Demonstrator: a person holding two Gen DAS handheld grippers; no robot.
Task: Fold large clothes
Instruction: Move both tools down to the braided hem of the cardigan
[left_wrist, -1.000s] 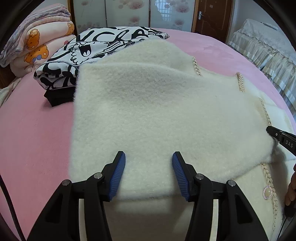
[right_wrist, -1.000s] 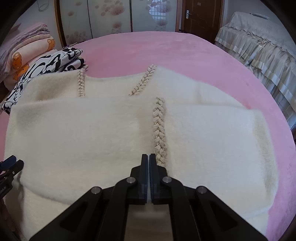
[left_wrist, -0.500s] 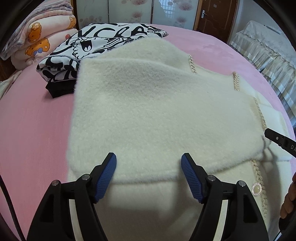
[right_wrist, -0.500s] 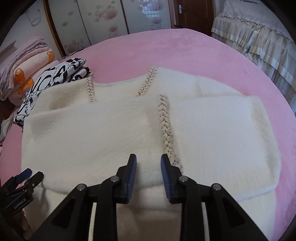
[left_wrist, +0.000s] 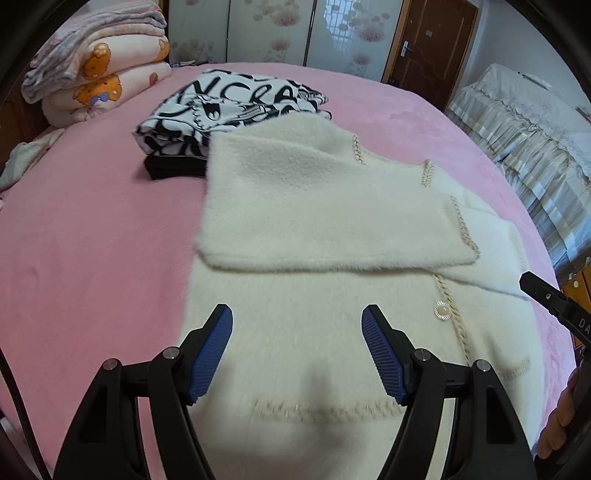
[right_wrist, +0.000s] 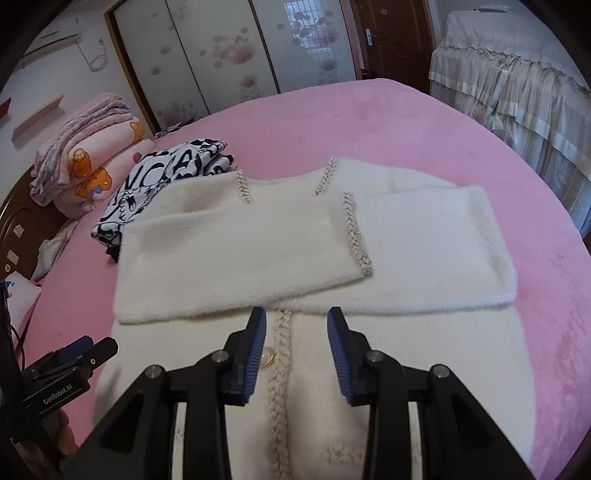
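A fluffy cream cardigan (left_wrist: 325, 206) with braided trim and a pearl button (left_wrist: 441, 309) lies flat on the pink bed (left_wrist: 92, 240). Both sleeves are folded across its chest, shown in the right wrist view (right_wrist: 240, 251). My left gripper (left_wrist: 297, 354) is open and empty above the cardigan's lower left part. My right gripper (right_wrist: 296, 354) is open and empty above the braided front placket (right_wrist: 280, 369). The right gripper's tip shows at the right edge of the left wrist view (left_wrist: 546, 295). The left gripper shows at the lower left of the right wrist view (right_wrist: 74, 362).
A folded black-and-white printed garment (left_wrist: 229, 107) lies on the bed touching the cardigan's far left shoulder. Stacked pink quilts (left_wrist: 99, 70) sit at the far left. A draped piece of furniture (left_wrist: 524, 140) stands right of the bed. Sliding doors (right_wrist: 229, 55) are behind.
My right gripper has opened and let go of the cardigan. Both grippers have pulled back toward the hem, away from the folded sleeves. My left gripper has opened wider.
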